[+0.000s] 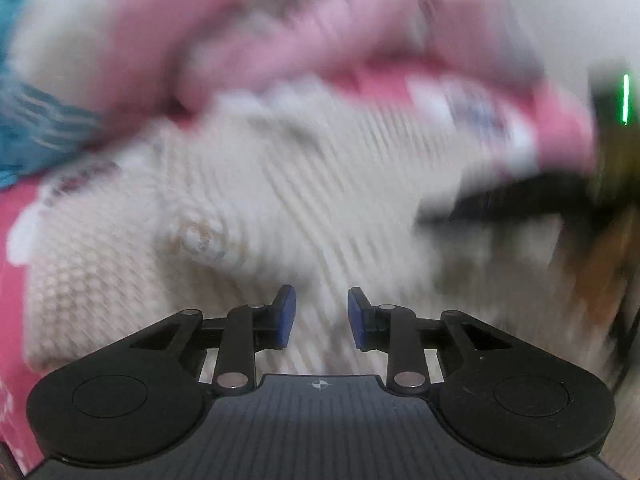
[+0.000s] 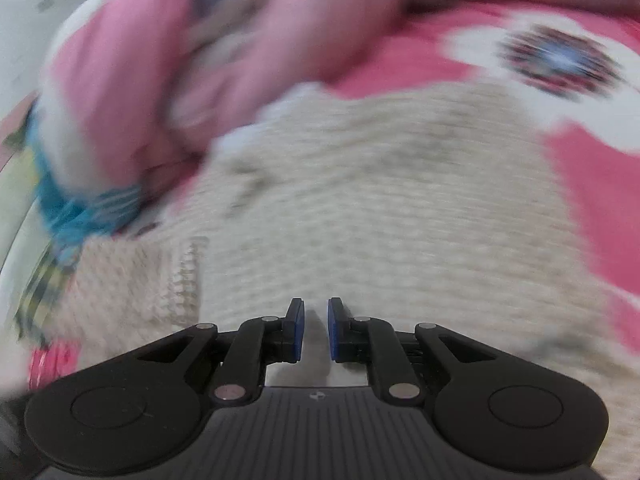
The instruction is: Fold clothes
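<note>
Hovering close over a cream knitted sweater point(image 1: 280, 208), left gripper point(image 1: 321, 316) with its blue pads point(image 1: 287, 316) standing apart, released, nothing between them. Lying right under the fingers, filling the lower middle of the left wrist view, ribs running slantwise from lower right to upper left; long axis not to be told through the blur. Resting on a pink spread with white flower prints point(image 1: 12, 280), showing at the left edge. Heaping behind the sweater, a pale pink garment point(image 1: 280, 32), smeared by motion. Peeking from the upper left, a teal striped cloth point(image 1: 36, 120). Showing at the far right, a dark blurred shape with a green light point(image 1: 625, 98), not to be made out.

Standing narrowly apart, right gripper point(image 2: 316, 330) pads point(image 2: 298, 330), a sliver of cream knit showing in the gap; whether pinching it or only passing over it, cannot tell. Spreading wide across the right wrist view, same sweater point(image 2: 380, 200), knit rows running roughly side to side. Bordering it above and right, pink spread point(image 2: 592, 184). Bunching at the upper left, pale pink garment point(image 2: 140, 60), teal cloth point(image 2: 80, 208) beneath it.
</note>
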{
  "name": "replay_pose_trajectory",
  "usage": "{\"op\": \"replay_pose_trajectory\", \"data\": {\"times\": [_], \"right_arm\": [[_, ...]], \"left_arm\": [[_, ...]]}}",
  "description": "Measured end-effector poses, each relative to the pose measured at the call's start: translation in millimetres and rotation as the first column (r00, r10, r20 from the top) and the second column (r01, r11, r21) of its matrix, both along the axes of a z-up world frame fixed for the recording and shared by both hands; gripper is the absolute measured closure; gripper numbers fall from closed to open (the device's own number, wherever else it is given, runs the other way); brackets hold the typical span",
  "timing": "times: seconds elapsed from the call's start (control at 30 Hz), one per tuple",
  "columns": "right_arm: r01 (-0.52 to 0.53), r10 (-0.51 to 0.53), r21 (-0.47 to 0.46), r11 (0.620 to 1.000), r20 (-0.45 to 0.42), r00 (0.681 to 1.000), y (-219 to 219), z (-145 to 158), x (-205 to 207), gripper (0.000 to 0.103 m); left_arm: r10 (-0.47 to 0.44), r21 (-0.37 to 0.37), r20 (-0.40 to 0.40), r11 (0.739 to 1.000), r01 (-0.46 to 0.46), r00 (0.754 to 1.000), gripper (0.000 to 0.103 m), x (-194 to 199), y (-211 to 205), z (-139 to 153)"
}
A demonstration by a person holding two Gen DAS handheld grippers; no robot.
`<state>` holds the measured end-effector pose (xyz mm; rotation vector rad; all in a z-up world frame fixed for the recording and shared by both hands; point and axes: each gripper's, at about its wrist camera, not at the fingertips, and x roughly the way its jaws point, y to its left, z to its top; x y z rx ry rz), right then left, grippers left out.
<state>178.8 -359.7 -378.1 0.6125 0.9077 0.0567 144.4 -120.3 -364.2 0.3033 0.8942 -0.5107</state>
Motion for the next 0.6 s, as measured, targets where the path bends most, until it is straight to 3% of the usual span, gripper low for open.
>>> {"op": "replay_pose_trajectory", "data": {"times": [0.07,0.2,0.27,0.33,0.43,0.6], "right_arm": [[0.006,-0.006,0.006,1.000,0.005,1.000,-16,1,-8,0.091],[-0.049,0.048,0.019,0.999,0.044,0.998,-7,16,1,0.088],[-0.123,0.120,0.023,0.992,0.097,0.988,13,31,11,0.078],[-0.238,0.240,-0.036,0.971,0.173,0.955,47,50,21,0.064],[-0.429,0.485,-0.244,0.870,0.260,0.835,105,76,27,0.057],[-0.598,0.780,-0.531,0.601,0.225,0.584,180,80,15,0.054]], "left_arm": [[-0.034,0.026,0.016,0.999,0.034,0.999,0.070,-10,2,-5],[0.031,0.003,-0.011,1.000,-0.031,0.999,0.063,-11,26,0],[0.072,0.021,-0.027,0.997,-0.071,0.997,0.062,-7,38,0],[0.128,0.044,-0.045,0.991,-0.126,0.991,0.062,-3,53,-1],[0.253,0.077,-0.070,0.966,-0.248,0.965,0.062,6,77,-2],[0.390,0.050,-0.085,0.921,-0.387,0.917,0.062,18,110,-5]]}}
